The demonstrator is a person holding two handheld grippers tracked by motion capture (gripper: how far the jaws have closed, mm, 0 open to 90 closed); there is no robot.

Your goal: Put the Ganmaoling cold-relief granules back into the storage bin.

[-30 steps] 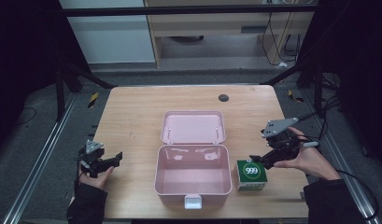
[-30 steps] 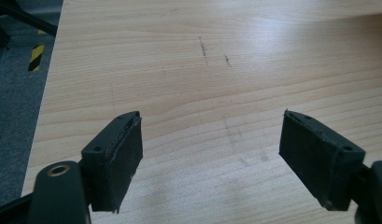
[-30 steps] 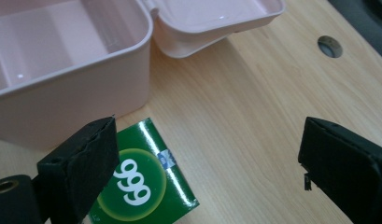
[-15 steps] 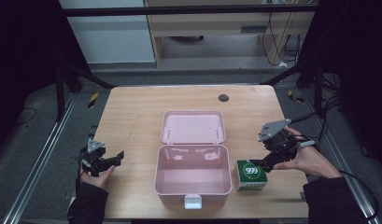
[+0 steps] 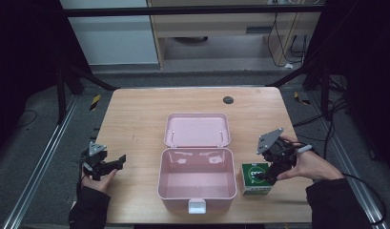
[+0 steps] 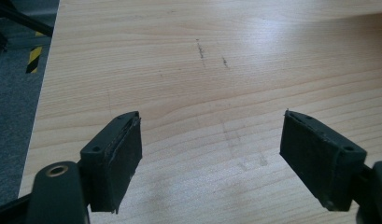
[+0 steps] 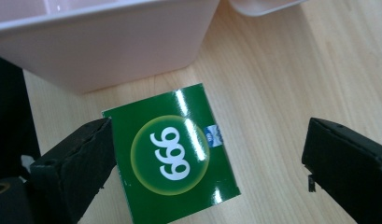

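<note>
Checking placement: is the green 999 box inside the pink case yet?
No, the green 999 box sits on the table beside the open pink case.

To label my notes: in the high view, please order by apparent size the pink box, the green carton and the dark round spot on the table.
1. pink box
2. green carton
3. dark round spot, farther from the camera, yet clearly smallest

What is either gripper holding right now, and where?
Nothing. Right gripper stands open over the green box; left gripper is open over bare table.
</note>
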